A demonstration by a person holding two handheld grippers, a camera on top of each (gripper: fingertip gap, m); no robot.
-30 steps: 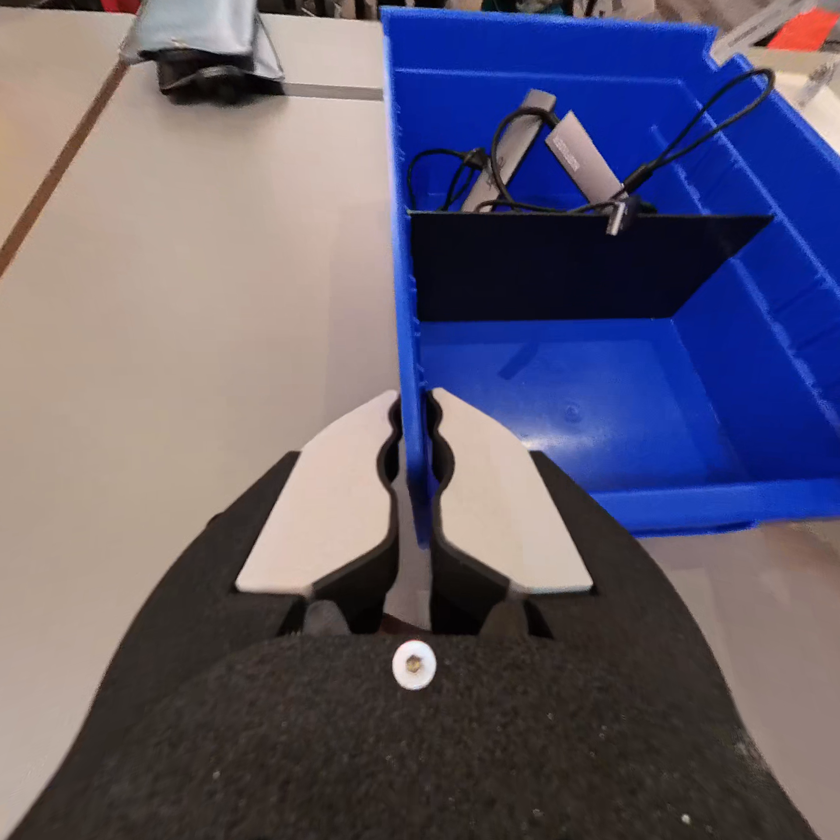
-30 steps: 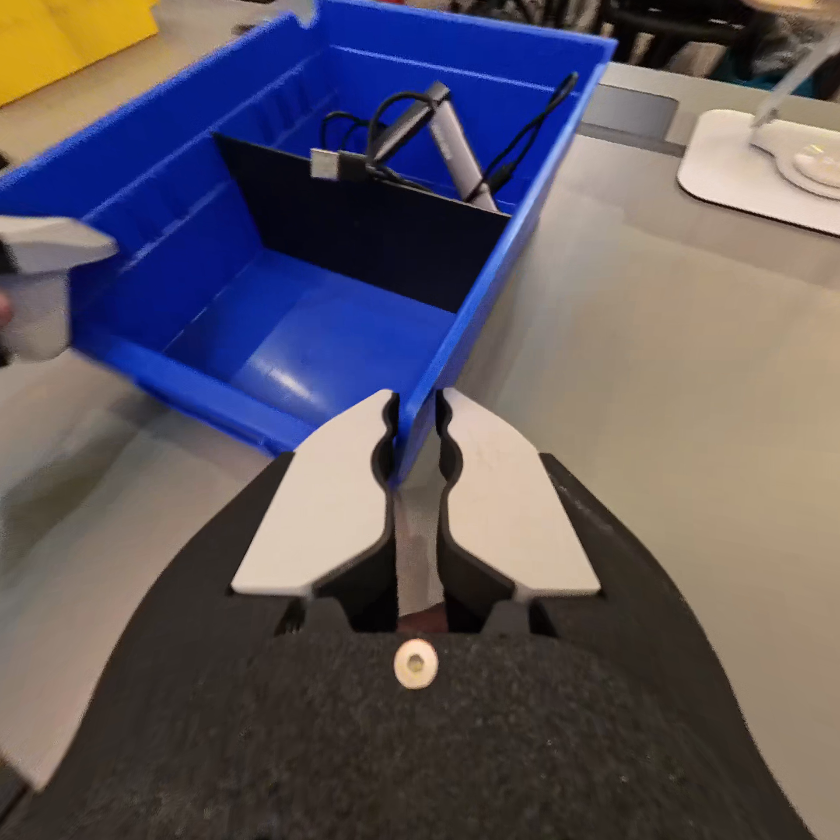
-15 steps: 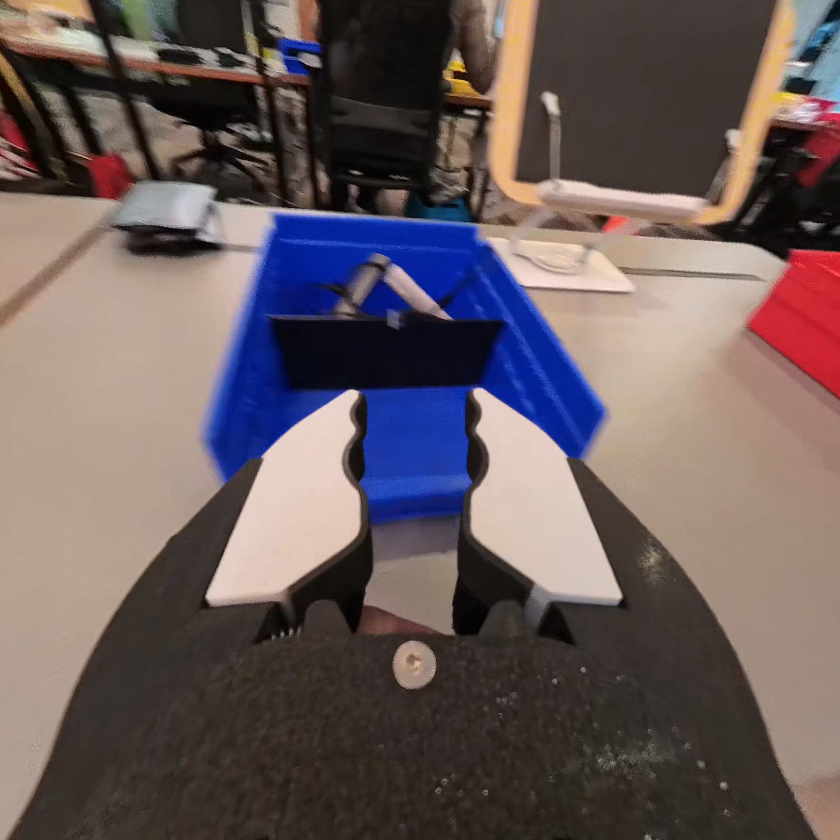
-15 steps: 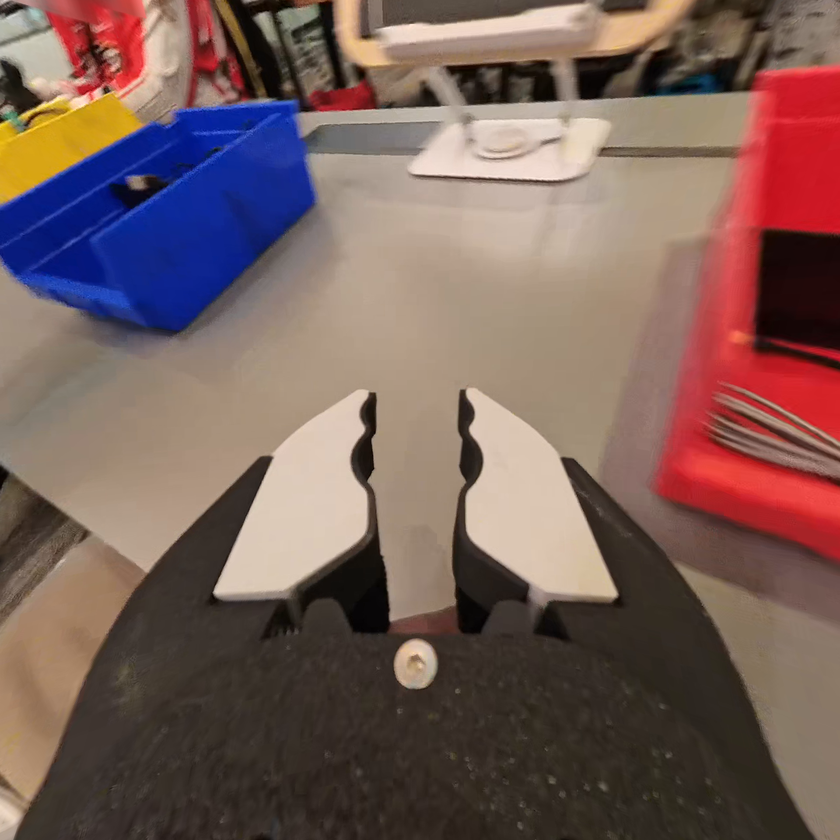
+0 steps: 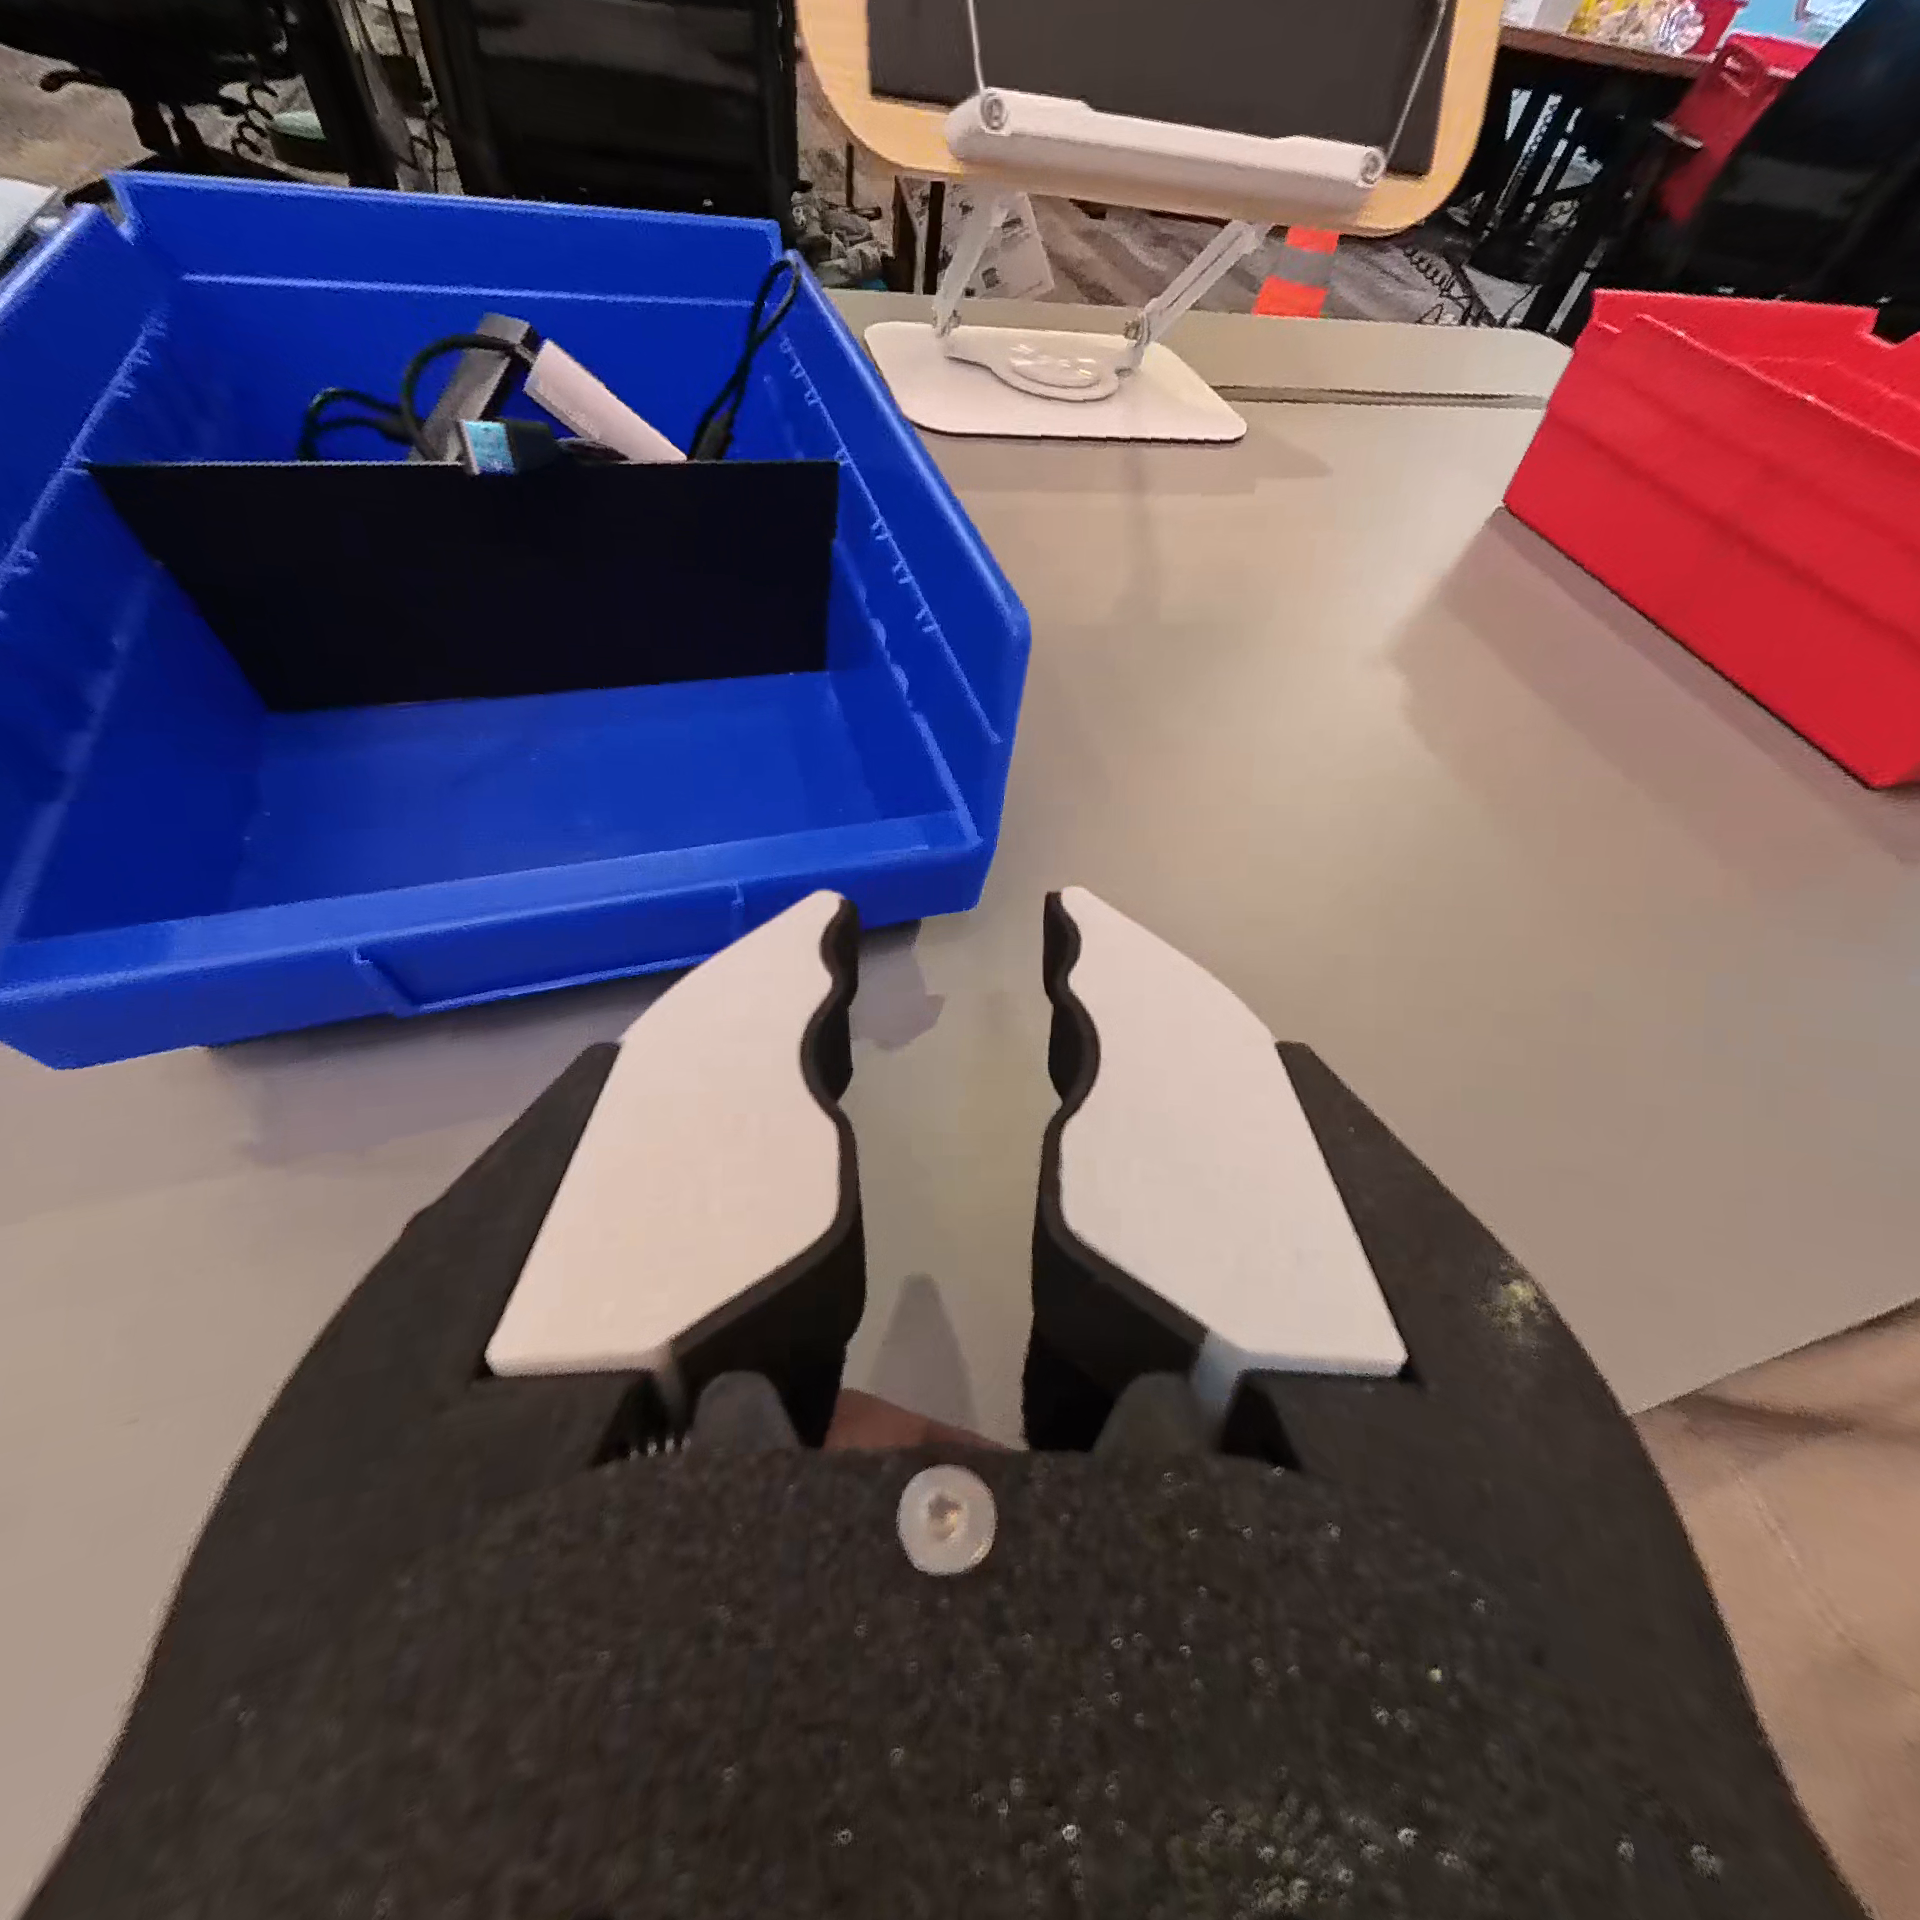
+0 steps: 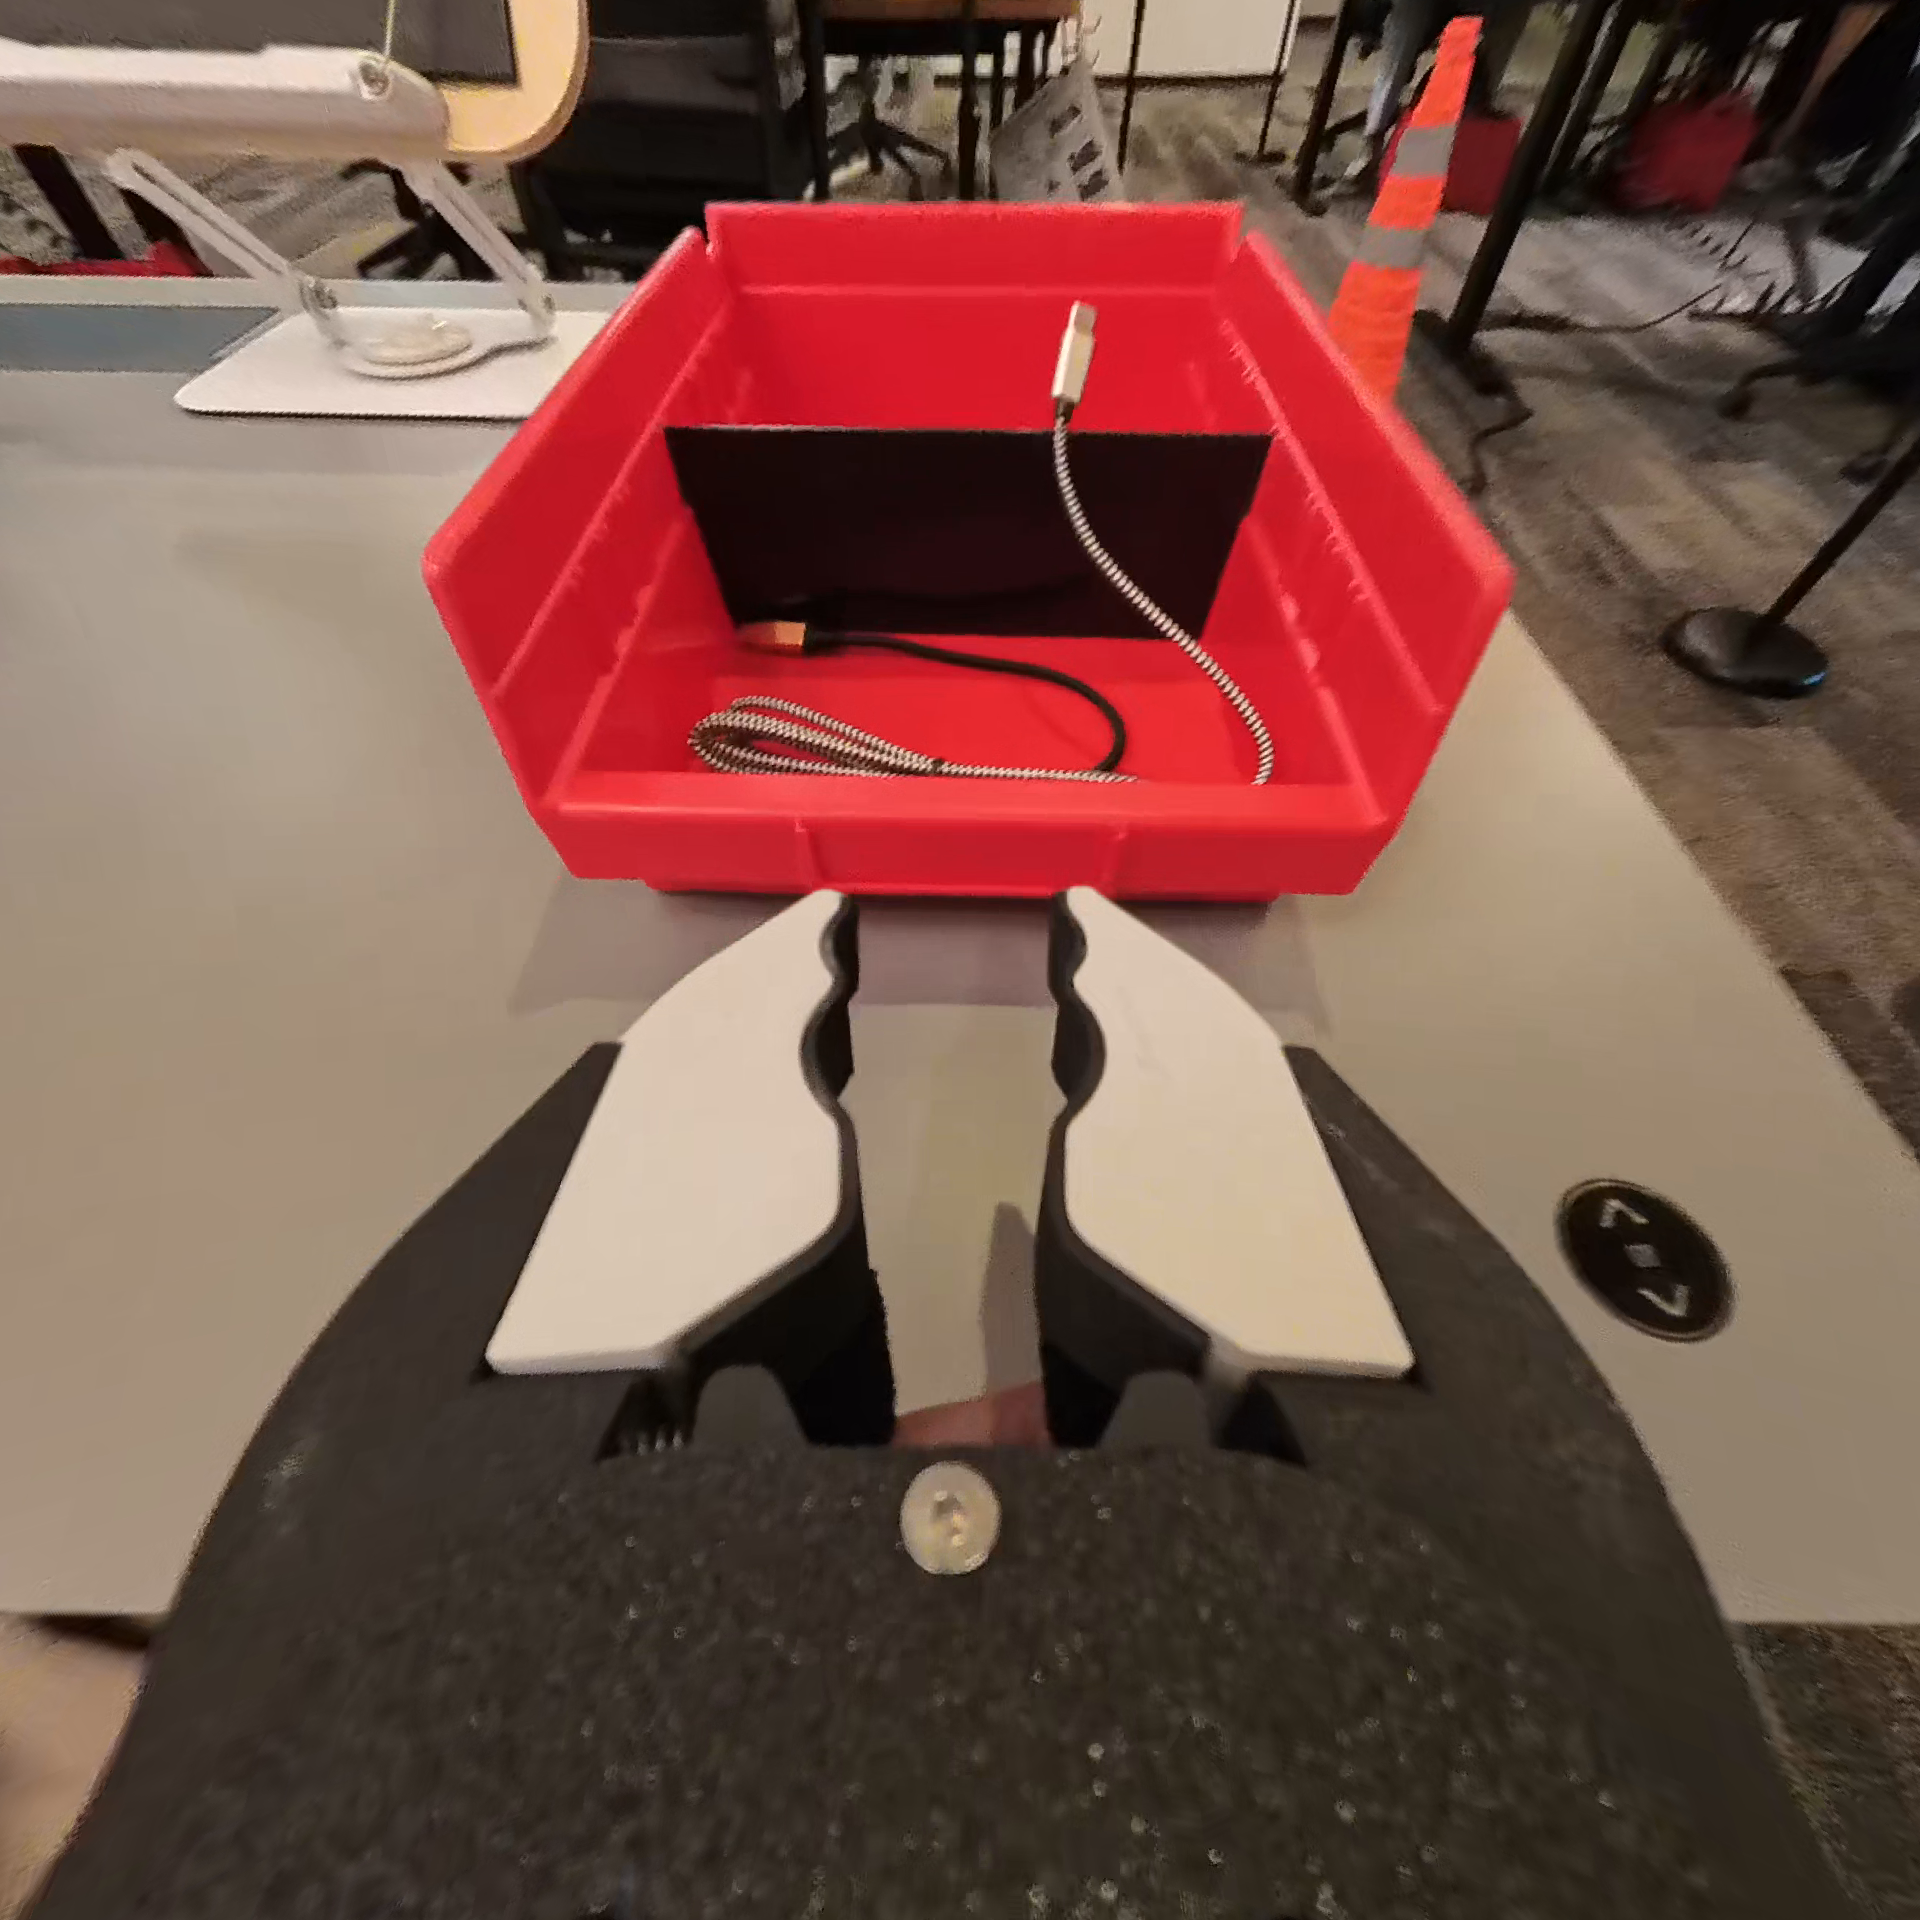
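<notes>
Hand-held gripper pair — left (image 5: 948, 914) agape beside blue bin (image 5: 582, 940); right (image 6: 954, 914) agape, facing red bin (image 6: 966, 836) lengthwise

Printed tag (image 5: 1013, 244) on white stand (image 5: 1049, 364); marked round black disc (image 6: 1645, 1260) on table (image 6: 260, 831).

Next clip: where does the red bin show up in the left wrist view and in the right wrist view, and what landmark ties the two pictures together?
Left wrist view: the red bin sits at the right edge, partly cut off, only its outer walls showing.
Right wrist view: the red bin is centred just beyond the open right gripper, its cables visible inside.
Shared landmark: the white stand base on the grey table, left of the red bin in both views.
</notes>
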